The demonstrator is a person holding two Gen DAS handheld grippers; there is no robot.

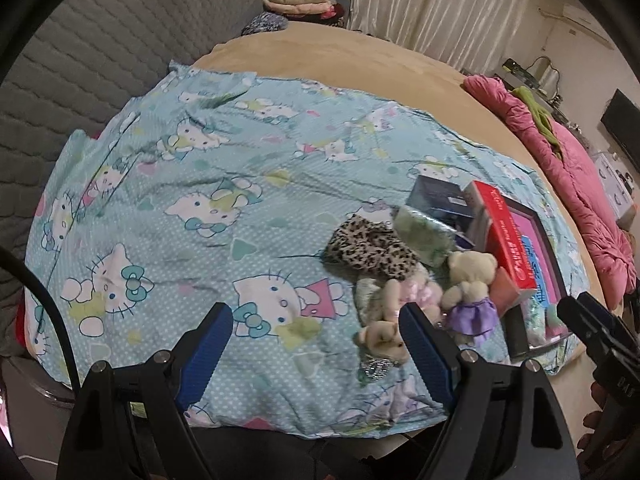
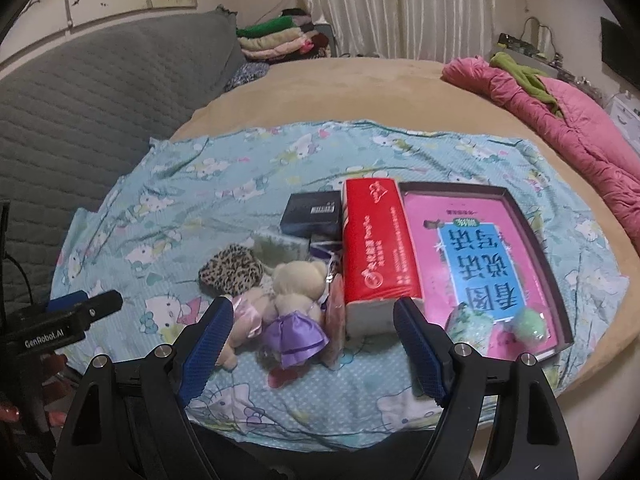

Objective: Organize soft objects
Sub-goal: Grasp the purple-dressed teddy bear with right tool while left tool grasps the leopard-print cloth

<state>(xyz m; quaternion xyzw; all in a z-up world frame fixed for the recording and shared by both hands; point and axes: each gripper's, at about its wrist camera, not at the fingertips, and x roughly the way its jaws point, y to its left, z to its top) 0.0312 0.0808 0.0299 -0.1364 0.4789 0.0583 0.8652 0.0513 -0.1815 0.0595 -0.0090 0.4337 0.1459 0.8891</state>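
A heap of soft toys lies on the Hello Kitty sheet (image 1: 168, 184): a cream bear in a purple dress (image 2: 296, 292), a bear in a pink dress (image 2: 248, 312) and a leopard-print pouch (image 2: 232, 270). In the left wrist view the purple-dress bear (image 1: 470, 288) and the pouch (image 1: 370, 248) sit right of my left gripper (image 1: 316, 316), which hangs open and empty over bare sheet. My right gripper (image 2: 314, 312) is open above the bears, with nothing between its pads. A red tissue pack (image 2: 380, 248) stands beside the bears. The left gripper (image 2: 86, 302) shows at the left edge.
A dark tray (image 2: 452, 189) holds a pink book (image 2: 480, 256), a green floral pack (image 2: 468, 324) and a green fluffy ball (image 2: 528, 322). A dark box (image 2: 314, 210) lies behind the toys. A pink quilt (image 2: 560, 108) lies at the right, folded clothes (image 2: 276, 38) at the back, a grey headboard (image 2: 100, 92) on the left.
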